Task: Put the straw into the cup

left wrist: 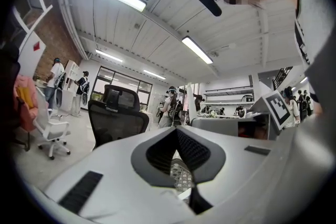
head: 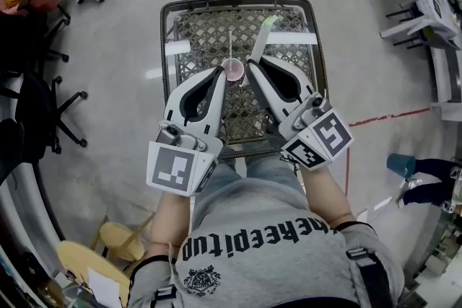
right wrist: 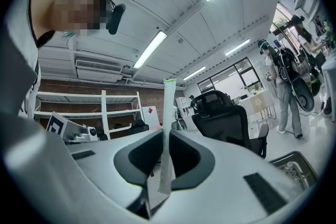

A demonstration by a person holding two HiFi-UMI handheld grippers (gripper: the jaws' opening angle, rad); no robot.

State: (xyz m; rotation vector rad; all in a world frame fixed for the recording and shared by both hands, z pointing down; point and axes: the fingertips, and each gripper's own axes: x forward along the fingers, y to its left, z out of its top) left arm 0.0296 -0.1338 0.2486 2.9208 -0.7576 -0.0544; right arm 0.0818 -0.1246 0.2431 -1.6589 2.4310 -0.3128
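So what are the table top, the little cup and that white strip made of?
Table top: looks like woven wicker or plastic rattan, judging by the open lattice in a dark frame.
Cup: pinkish and matte, paper or plastic; too small to tell.
White strip: likely thin paper, since it is flat, matte and green-tipped.

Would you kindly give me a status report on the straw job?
Left gripper shut, empty, beside pink cup. Right gripper shut on green-tipped paper sleeve. Thin straw seems upright in cup. Nothing blocking.
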